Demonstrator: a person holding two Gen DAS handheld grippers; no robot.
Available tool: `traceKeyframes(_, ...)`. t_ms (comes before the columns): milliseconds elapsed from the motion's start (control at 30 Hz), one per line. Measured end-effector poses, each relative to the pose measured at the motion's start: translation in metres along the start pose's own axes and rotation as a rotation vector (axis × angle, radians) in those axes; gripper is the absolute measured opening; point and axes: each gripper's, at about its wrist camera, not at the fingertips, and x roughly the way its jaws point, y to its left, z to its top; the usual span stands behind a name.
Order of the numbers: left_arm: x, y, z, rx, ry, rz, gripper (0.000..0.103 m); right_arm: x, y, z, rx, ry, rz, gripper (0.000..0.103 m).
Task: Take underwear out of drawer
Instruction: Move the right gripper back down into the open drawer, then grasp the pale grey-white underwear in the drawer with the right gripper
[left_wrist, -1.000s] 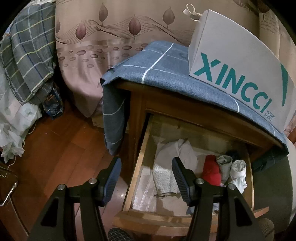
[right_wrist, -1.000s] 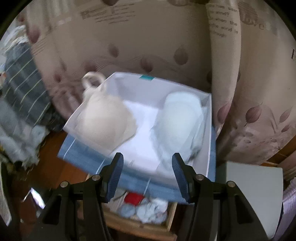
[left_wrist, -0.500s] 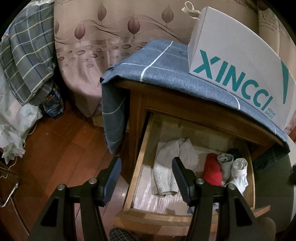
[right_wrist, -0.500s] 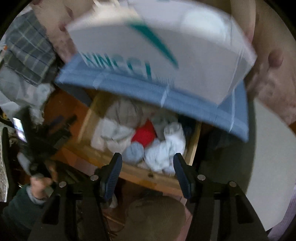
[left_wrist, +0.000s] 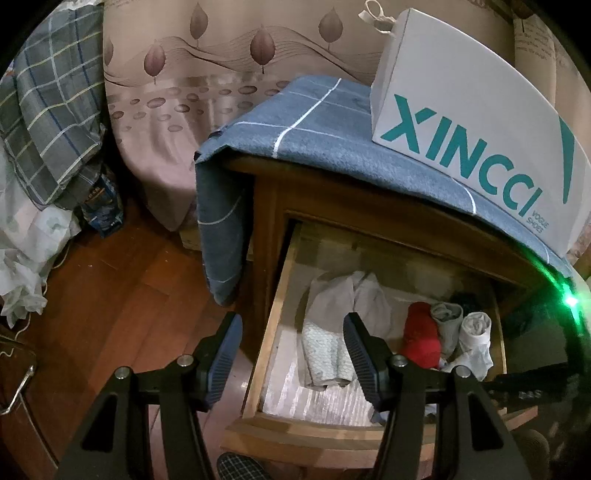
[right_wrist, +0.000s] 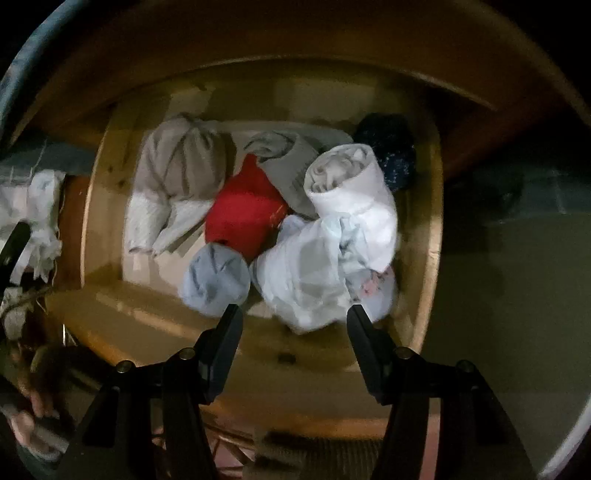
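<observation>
The wooden drawer (left_wrist: 271, 332) stands pulled open. Inside lie a beige folded garment (left_wrist: 351, 299), a red roll (left_wrist: 421, 339), a grey roll (left_wrist: 447, 317) and a white roll (left_wrist: 476, 332). My left gripper (left_wrist: 291, 325) hangs open and empty above the drawer's left wall. My right gripper (right_wrist: 293, 317) points straight down into the drawer, open, just above the front rim (right_wrist: 147, 332). The lower edge of a loose white bundle (right_wrist: 314, 280) lies between its fingertips, untouched. A pale blue roll (right_wrist: 214, 277) sits by its left finger. The red roll (right_wrist: 243, 206) and white roll (right_wrist: 351, 184) lie farther in.
A white XINCCI shoe box (left_wrist: 461, 122) sits on the blue cloth (left_wrist: 314, 122) covering the nightstand top. A leaf-print curtain (left_wrist: 184, 92) hangs behind, and plaid fabric (left_wrist: 48, 110) is piled at the left over wooden floor (left_wrist: 110, 295). A dark navy item (right_wrist: 391, 147) fills the drawer's back right corner.
My right gripper has dropped from above the shoe box to just over the open drawer and tipped to face straight down. The left gripper has stayed still.
</observation>
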Motion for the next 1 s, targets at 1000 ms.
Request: traceKeyframes(1000,0.014,-0.024,-0.005,0.112,0.071,0.004,0.059,0.073,0.014,0.023,-0.042,0.083,-0.075,0.050)
